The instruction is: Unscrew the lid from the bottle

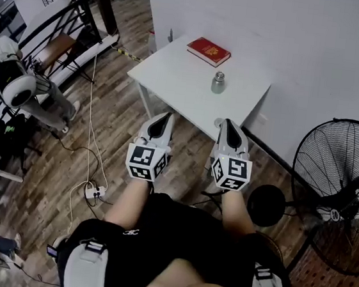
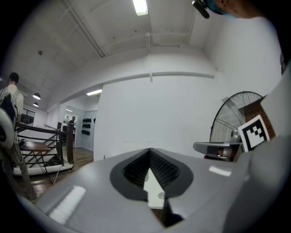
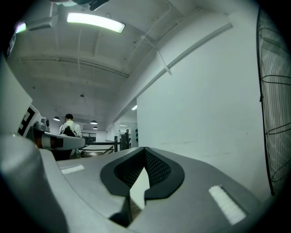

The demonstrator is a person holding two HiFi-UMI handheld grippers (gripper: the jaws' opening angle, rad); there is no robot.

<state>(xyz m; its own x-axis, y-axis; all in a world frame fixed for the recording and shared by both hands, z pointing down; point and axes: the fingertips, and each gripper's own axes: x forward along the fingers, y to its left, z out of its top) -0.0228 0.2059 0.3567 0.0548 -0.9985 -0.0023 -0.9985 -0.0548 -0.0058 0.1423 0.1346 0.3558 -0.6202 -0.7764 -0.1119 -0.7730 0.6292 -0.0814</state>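
A small metal bottle (image 1: 218, 82) with its lid on stands upright on the white table (image 1: 180, 82), right of centre. Both grippers hang short of the table's near edge, well apart from the bottle, and point toward the wall. My left gripper (image 1: 164, 120) is shut with nothing in it; its own view shows its tips (image 2: 149, 152) closed against the white wall. My right gripper (image 1: 227, 124) is shut and empty too, its tips (image 3: 144, 152) together. Neither gripper view shows the bottle.
A red book (image 1: 208, 51) lies at the table's far side. A standing fan (image 1: 338, 190) is on the floor to the right, by a black round stool (image 1: 266, 205). Cables and a power strip (image 1: 93, 192) lie on the wooden floor at left, near a railing (image 1: 66, 11).
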